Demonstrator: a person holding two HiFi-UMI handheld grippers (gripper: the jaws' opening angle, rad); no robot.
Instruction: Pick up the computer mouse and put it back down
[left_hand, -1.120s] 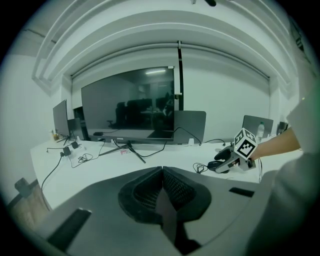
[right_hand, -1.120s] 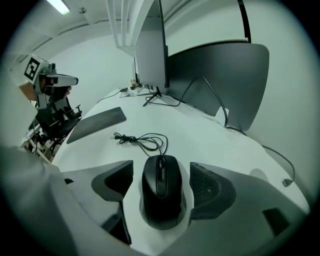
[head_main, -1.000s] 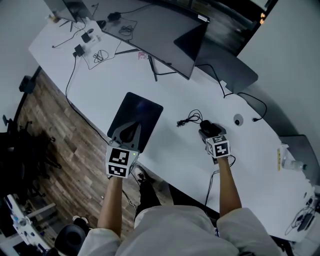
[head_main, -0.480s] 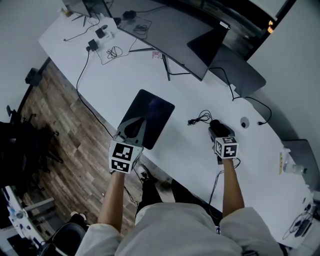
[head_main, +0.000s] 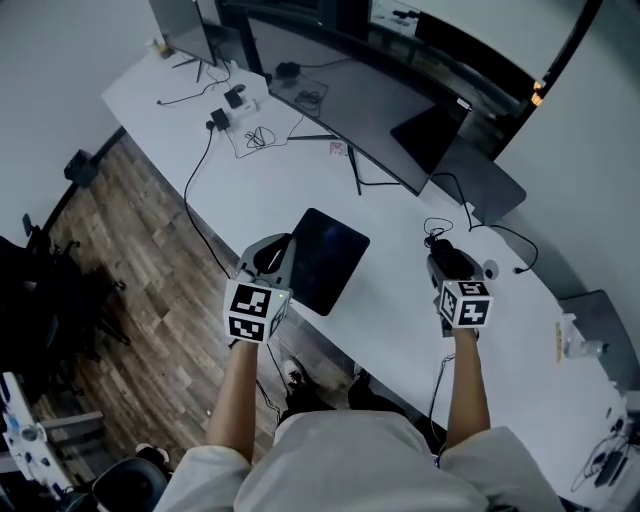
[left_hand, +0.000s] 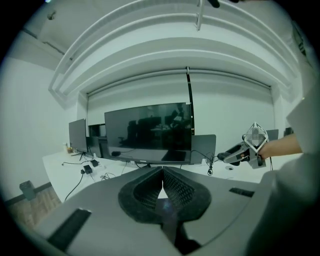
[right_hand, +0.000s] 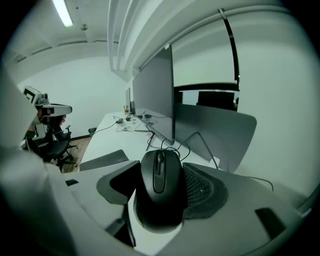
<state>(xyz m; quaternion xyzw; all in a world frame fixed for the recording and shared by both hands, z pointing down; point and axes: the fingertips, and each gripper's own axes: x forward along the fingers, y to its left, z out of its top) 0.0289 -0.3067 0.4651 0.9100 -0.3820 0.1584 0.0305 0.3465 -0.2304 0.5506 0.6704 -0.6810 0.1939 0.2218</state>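
White desk (head_main: 300, 190) runs diagonally, wood floor (head_main: 130, 250) alongside. Wide dark monitor (head_main: 340, 100) stands along far edge. Dark flat pad (head_main: 330, 255) lies near front edge. Loose cables and adapters (head_main: 240, 115) cluster toward far left end. Black office chair (head_main: 45, 290) stands on floor.

An office: long white desk (head_main: 285, 185), wide monitor (head_main: 350, 110), cables (head_main: 258, 136), swivel chair (right_hand: 54, 144).

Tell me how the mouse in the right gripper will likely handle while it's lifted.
The mouse looks like a rigid, smooth, rounded shell, so it could slip: the right gripper, whose jaws have just been closing, pinches only its sides. Its trailing cable will probably tug or swing it. Small and plastic-looking, it is probably light.
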